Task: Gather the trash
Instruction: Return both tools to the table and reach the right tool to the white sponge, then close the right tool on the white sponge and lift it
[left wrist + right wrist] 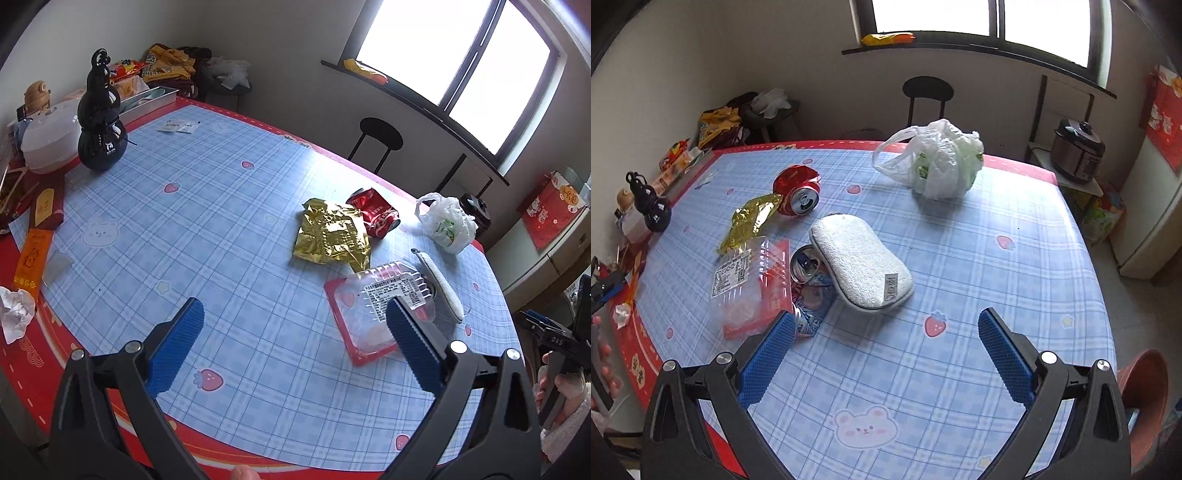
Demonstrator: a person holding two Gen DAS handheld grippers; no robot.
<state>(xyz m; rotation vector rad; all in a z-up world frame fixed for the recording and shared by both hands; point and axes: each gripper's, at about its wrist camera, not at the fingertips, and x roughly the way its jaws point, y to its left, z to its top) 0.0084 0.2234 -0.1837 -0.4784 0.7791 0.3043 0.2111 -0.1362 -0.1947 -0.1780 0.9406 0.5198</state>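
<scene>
Two grippers hang above the table (1015,206), both with jaws spread wide and nothing between them, so you have not committed to any piece yet. Your left gripper (295,339) looks across the checked cloth toward the litter; your right gripper (886,350) faces it from the other side, with bare cloth under its fingers.

The trash lies bunched in one patch, which is likely why both tools aim there. A crushed red cola can (798,192) lies on its side, touching the crumpled gold foil wrapper (750,218). Just beside that sits the clear plastic clamshell tray (746,284) with its printed label up, resting on red card. A second can (807,262), flattened, is wedged between the tray and the white sponge pad (860,262), which leans on it and partly hides it. The knotted white plastic bag (938,162) stands apart, near the far edge.

Your right gripper is nearest the flattened can and the tray, so that looks like your natural first pick. You would probably need to shift the pad off the can first. The black gourd-shaped bottle (101,122) looks like a keeper, not trash.
</scene>
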